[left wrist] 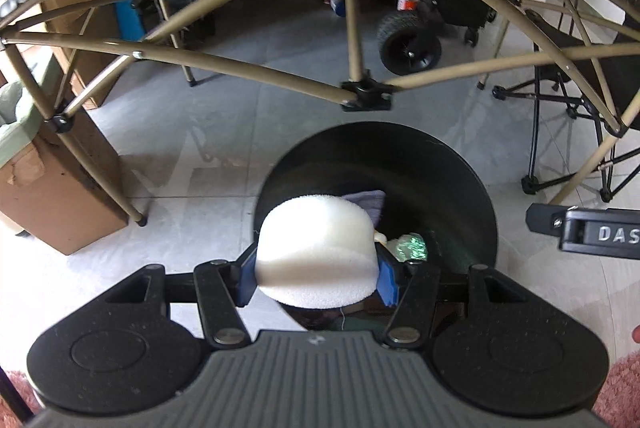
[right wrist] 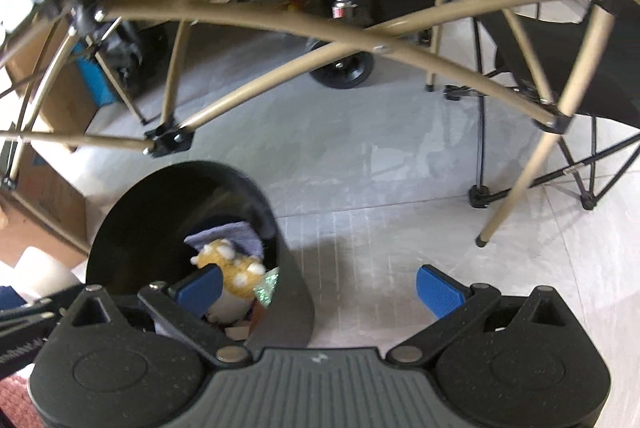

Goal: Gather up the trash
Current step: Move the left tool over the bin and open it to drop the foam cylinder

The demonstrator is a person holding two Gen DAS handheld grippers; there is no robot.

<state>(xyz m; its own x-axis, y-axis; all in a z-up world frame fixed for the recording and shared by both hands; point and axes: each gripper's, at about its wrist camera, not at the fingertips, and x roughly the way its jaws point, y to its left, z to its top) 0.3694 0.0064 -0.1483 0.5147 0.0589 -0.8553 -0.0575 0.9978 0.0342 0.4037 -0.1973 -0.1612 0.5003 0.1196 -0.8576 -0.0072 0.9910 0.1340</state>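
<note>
My left gripper [left wrist: 318,278] is shut on a white foam block [left wrist: 316,252] and holds it over the open mouth of a black round trash bin [left wrist: 460,164]. Inside the bin lie a purple cloth [left wrist: 370,200] and a shiny green wrapper [left wrist: 412,248]. In the right wrist view the same bin [right wrist: 132,212] stands at lower left, holding a yellow spotted plush [right wrist: 232,268], the purple cloth [right wrist: 236,234] and the green wrapper [right wrist: 270,288]. My right gripper [right wrist: 320,290] is open and empty, its left fingertip [right wrist: 200,288] over the bin's rim.
A tan folding table frame [left wrist: 256,68] arches over the grey floor. Cardboard boxes [left wrist: 52,196] stand at the left. A black wheeled cart [left wrist: 412,44] with a can [left wrist: 407,0] stands behind, and a black folding chair [left wrist: 568,100] at the right.
</note>
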